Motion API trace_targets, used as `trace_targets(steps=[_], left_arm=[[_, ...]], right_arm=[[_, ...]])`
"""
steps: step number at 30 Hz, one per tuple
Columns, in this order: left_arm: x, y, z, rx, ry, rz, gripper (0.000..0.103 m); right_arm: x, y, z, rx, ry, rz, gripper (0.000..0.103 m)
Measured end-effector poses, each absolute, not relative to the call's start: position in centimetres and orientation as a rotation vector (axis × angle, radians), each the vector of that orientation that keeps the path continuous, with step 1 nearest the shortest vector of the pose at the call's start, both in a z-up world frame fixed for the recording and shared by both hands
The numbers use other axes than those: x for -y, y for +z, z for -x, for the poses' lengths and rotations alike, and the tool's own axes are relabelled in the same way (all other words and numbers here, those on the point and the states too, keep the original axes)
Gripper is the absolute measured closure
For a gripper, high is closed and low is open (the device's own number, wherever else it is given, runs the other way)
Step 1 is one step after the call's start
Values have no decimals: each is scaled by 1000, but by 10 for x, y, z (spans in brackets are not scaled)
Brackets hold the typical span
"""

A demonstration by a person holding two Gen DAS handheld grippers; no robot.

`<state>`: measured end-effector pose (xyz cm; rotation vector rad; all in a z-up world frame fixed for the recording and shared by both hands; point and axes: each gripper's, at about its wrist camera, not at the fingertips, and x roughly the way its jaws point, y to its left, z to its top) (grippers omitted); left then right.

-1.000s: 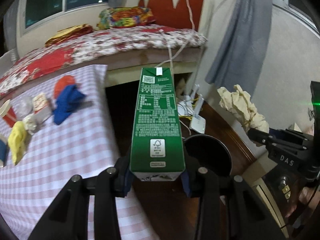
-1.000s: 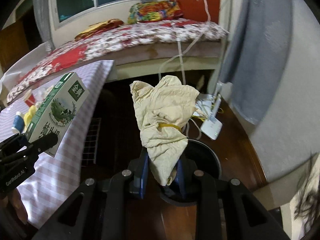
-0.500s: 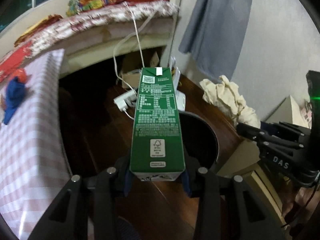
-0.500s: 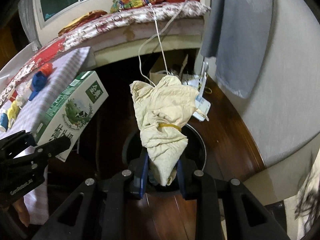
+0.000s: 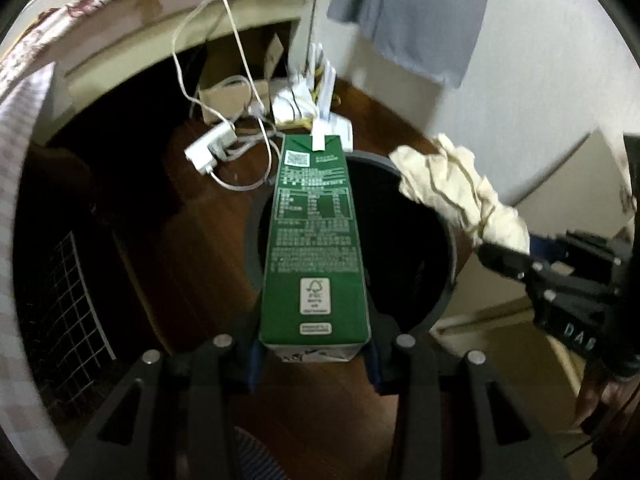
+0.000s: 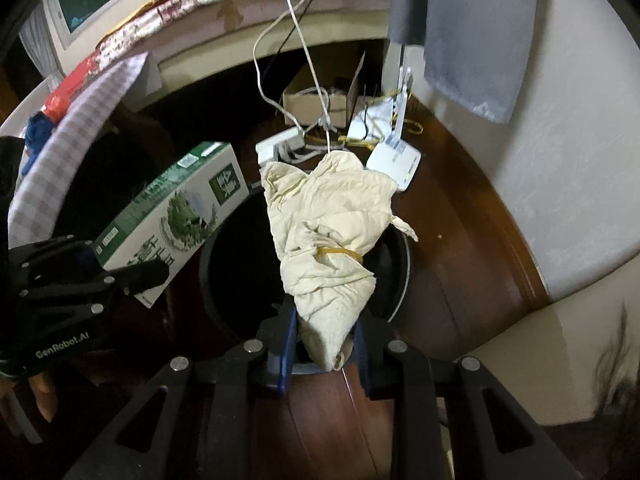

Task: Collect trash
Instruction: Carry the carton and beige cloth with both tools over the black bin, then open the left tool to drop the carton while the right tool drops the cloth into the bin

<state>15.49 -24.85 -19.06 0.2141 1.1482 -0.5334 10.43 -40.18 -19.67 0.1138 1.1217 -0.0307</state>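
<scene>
My left gripper [image 5: 314, 360] is shut on the base of a green milk carton [image 5: 314, 240], which points out over a dark round trash bin [image 5: 444, 304] on the wooden floor. My right gripper [image 6: 324, 354] is shut on a crumpled cream paper bag [image 6: 328, 224] bound with a yellow rubber band, hanging over the same bin [image 6: 400, 248]. In the right wrist view the carton [image 6: 176, 216] and left gripper [image 6: 132, 276] are at the left, over the bin's left edge. In the left wrist view the paper bag [image 5: 452, 192] and right gripper [image 5: 500, 256] reach in from the right.
Beyond the bin lie a white power strip [image 5: 210, 148], trailing white cables, a white router [image 6: 394, 160] and a cardboard box [image 6: 316, 100]. A checked tablecloth [image 5: 16, 152] hangs at the left, with a wire grid [image 5: 68, 292] below it. A grey curtain [image 6: 468, 20] hangs against the white wall.
Both grippers have sunk and tipped downward, carrying the carton and the paper bag from beside the table to right over the bin, which now fills the middle of both views.
</scene>
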Motion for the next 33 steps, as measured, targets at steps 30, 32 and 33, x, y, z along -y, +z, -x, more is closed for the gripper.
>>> trace_targets(steps=[30,32,33], left_arm=[[215,-131,-133,-1019,-371,-151,19],[213,-120,-131,-1000,-373,-144,19],[210,-111,-127,-985,-375,-142,19]], right_arm=[[411,-139,-95,-1054,-210,-167,6],[405,-129,-92,-1045,-216,-155,5],[402,-125,-92,-1039,-215,-152,5]])
